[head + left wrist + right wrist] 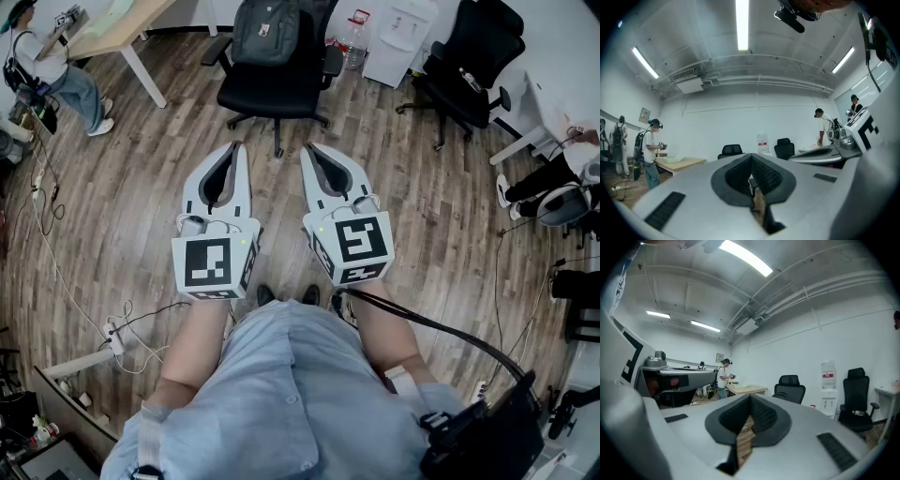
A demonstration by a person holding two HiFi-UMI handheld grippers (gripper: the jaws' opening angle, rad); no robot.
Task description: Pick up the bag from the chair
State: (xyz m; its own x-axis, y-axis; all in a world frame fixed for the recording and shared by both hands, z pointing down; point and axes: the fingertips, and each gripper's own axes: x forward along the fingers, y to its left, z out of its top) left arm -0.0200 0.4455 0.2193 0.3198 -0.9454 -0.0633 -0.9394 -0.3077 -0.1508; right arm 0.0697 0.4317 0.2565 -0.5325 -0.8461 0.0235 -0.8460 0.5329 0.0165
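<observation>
The left tongs and the right tongs are held out side by side above the brown wood-plank floor, each carrying a cube with black-and-white square markers at its rear. Both point forward towards a black swivel office chair and are well apart from it.

In the left gripper view the left tongs have their two grey jaws pressed together at the tips. Only floor shows through the padded hollow behind the tips, so they have hold of nothing. The right gripper view shows the same of the right tongs: tips together, wood planks visible through the hollow, nothing between the jaws.

The grey fabric backpack-style bag stands upright on the chair's seat surface, leaning against the backrest, straight ahead of the two tongs and touched by neither.

To the right of that chair stand a white water dispenser and a second black office chair. At the upper left a person in jeans stands beside a light wooden table with white legs. White cables trail over the floor at the lower left.
</observation>
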